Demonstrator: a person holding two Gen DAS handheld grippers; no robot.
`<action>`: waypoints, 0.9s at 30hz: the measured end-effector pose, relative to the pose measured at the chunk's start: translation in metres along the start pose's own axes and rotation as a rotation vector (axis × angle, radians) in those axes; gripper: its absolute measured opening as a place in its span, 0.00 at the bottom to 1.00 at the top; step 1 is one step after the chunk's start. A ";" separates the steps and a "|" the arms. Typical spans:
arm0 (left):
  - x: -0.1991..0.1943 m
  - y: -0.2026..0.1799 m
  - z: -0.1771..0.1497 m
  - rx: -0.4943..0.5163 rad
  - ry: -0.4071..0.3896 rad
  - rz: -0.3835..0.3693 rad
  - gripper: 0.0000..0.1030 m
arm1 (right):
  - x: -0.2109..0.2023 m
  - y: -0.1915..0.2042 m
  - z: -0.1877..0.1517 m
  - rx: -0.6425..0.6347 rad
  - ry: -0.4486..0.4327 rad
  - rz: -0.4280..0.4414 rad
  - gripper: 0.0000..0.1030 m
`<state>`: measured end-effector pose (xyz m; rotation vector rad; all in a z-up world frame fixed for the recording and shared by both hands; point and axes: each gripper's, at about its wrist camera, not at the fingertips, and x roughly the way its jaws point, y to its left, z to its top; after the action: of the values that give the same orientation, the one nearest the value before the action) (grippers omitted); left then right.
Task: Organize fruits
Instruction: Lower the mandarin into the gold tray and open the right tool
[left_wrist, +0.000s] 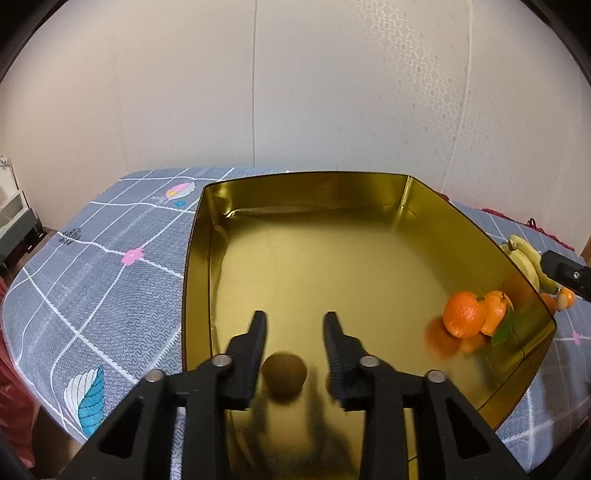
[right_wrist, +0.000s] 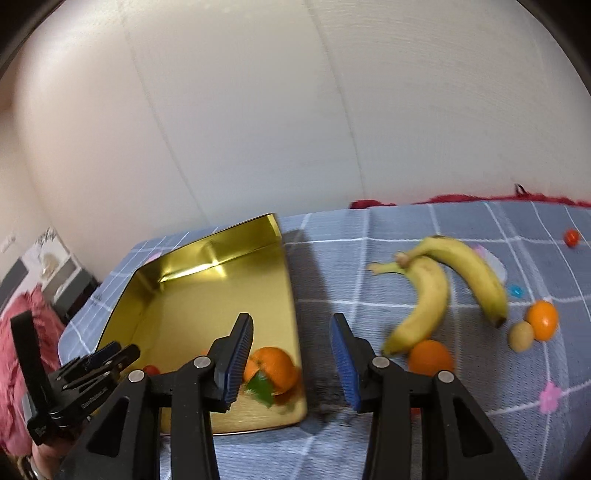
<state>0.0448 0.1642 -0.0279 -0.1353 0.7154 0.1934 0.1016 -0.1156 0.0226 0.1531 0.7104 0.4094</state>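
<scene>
My left gripper (left_wrist: 295, 317) stands open over the near end of a gold tin (left_wrist: 314, 192). A brown kiwi (left_wrist: 284, 373), blurred, lies below and between its fingers; the right finger is clear of it. Two oranges with a green leaf (left_wrist: 464, 314) sit at the tin's right wall. My right gripper (right_wrist: 291, 319) is open with nothing between its fingers, above the tin's right edge (right_wrist: 288, 280). On the cloth to the right lie two bananas (right_wrist: 424, 306), an orange (right_wrist: 430, 356), another orange (right_wrist: 542, 319) and a small pale fruit (right_wrist: 521, 335).
A grey-blue checked cloth (left_wrist: 92, 280) covers the table, which ends close to a pale wall behind. A small red item (right_wrist: 571, 237) lies at the far right. Red fabric (right_wrist: 22, 354) hangs off the left side. Another small red item (right_wrist: 150, 369) sits in the tin.
</scene>
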 end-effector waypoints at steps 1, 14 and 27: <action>-0.001 0.001 0.000 -0.010 -0.007 -0.005 0.46 | -0.002 -0.004 0.000 0.010 -0.002 -0.006 0.43; -0.023 -0.009 0.006 -0.065 -0.110 -0.102 0.92 | -0.016 -0.041 -0.001 0.093 0.002 -0.068 0.43; -0.046 -0.075 -0.002 0.171 -0.199 -0.269 1.00 | -0.024 -0.079 -0.004 0.169 0.039 -0.153 0.43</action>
<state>0.0257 0.0849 0.0054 -0.0472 0.5065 -0.1110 0.1070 -0.1971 0.0120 0.2494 0.7898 0.2065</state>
